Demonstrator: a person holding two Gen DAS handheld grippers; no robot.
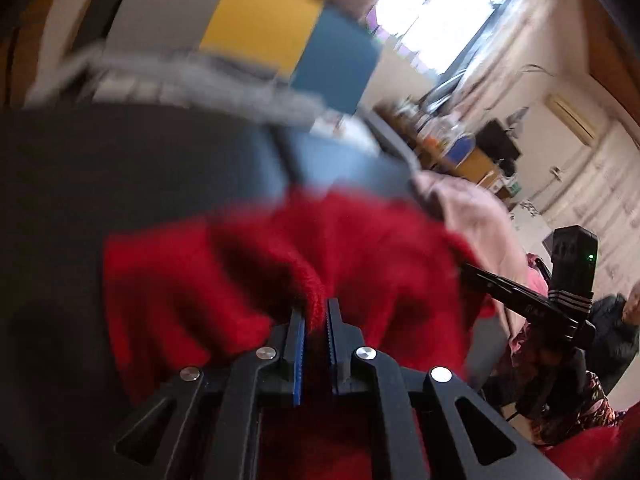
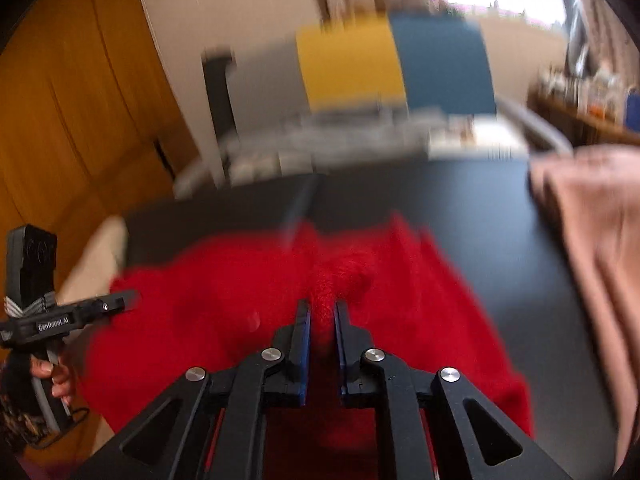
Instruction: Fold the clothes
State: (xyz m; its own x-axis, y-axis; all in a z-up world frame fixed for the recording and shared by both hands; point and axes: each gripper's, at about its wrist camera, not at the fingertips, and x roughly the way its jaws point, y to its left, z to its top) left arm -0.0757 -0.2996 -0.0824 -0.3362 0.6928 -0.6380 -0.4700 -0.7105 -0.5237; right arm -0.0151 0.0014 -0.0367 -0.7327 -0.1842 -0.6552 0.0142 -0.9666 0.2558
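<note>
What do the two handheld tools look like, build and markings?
Both are matte black. Left tool and right tool have blue ribbed pads on the fingers and silver pivot rivets. Side on, the left tool carries white GenRobot.AI lettering, a boxy top module, grey chevron stripes and a trailing black cable.

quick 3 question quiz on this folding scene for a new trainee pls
1. True or false: both tongs are shut on the red sweater.
2. Multiple choice: what lies on the black table to the right of the red sweater in the right wrist view? A) a pink cloth B) a green towel C) a pair of shoes
3. Fill in: behind the table stand two panels, one yellow and one ____.

Key
1. True: the left tongs and the right tongs each pinch a bunch of red fabric.
2. A, the pink cloth.
3. Blue.
</note>
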